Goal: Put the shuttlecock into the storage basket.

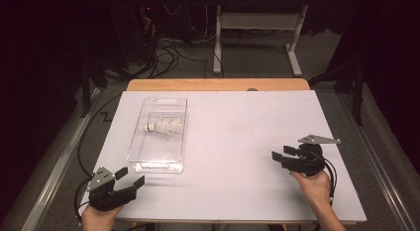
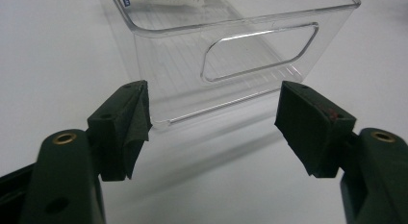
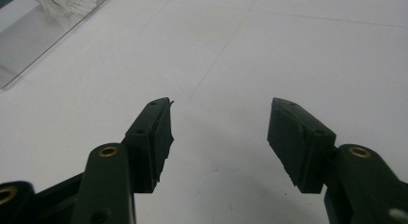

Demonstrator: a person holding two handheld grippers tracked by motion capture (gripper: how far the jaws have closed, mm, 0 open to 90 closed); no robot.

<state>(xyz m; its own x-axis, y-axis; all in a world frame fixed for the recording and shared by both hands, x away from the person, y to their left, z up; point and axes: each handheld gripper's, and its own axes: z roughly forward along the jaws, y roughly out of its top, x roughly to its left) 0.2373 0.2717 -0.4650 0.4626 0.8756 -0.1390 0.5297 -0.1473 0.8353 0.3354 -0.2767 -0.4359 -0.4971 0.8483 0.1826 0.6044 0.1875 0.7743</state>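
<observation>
A white feathered shuttlecock [image 1: 162,126] lay on its side inside a clear rectangular plastic bin [image 1: 143,156], roughly at the bin's middle, its cork end toward the bin's left wall. In the right tool's view the shuttlecock's [image 3: 72,2] feathers showed at the top left corner, inside the bin [image 3: 29,46]. The bin stood on the left half of the white-covered table [image 1: 233,142], its long sides running away from the person.

The left tool [image 1: 130,177] sat just off the bin's near left corner, close to it but not touching, held in the person's left hand [image 1: 99,216]. Its jaws stood wide apart with nothing between them. In its own view the left tool [image 2: 211,118] faced the bin's near end wall with the oval handle cut-out [image 2: 260,51].

The right tool [image 1: 280,154] rested well to the right of the bin, gripped by the right hand [image 1: 313,184] and pointed toward the bin. Its jaws were spread wide and held nothing, with bare table between them in its own view [image 3: 219,123].
</observation>
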